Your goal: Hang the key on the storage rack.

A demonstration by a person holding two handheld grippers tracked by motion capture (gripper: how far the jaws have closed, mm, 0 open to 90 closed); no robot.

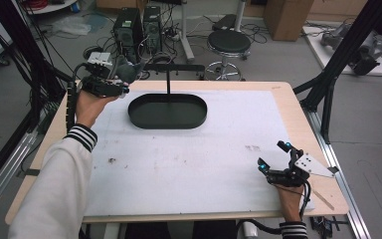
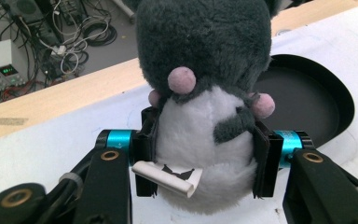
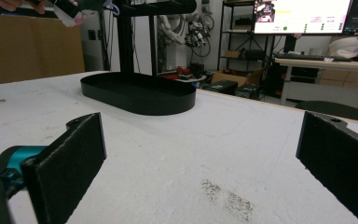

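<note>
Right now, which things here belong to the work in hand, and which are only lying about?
In the work:
- plush toy, clamped in the left gripper
- black oval tray beside it, nothing in it

Lying about:
- right gripper, open, resting on the white mat
- stool and computer towers on the floor

a wooden table [image 1: 298,117] carries a white mat [image 1: 219,149] and black tray [image 1: 167,118].

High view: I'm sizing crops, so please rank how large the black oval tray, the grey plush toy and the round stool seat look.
1. Black oval tray, clearly largest.
2. Round stool seat.
3. Grey plush toy, partly hidden by the left gripper.
The stool stands farther off, so its rank is unsure.
</note>
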